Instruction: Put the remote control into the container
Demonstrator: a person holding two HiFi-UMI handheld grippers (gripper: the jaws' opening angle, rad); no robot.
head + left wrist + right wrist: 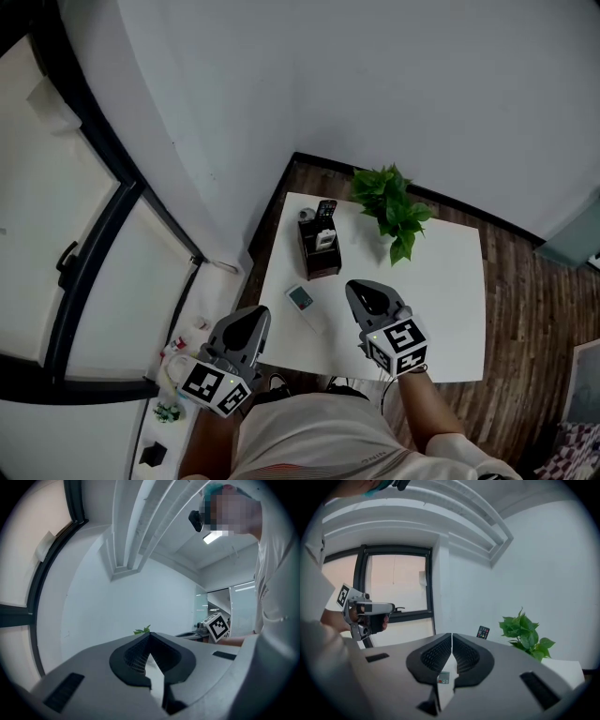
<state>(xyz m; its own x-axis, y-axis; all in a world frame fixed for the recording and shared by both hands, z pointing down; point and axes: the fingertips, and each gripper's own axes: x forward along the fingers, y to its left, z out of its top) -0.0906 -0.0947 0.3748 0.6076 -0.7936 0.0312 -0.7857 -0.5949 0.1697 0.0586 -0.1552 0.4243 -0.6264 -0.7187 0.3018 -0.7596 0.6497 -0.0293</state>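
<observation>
Currently the white remote control (302,301) lies flat on the desk (441,281), near the left of its near edge. Its long axis runs far-left to near-right, and the dark container (319,248) stands just beyond it. It sits between the right claw (361,292) and the left claw (255,319), both pinched together and empty.

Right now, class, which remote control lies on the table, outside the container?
The white remote, flat on the table near its front edge; the black remote stands inside the dark container.
</observation>
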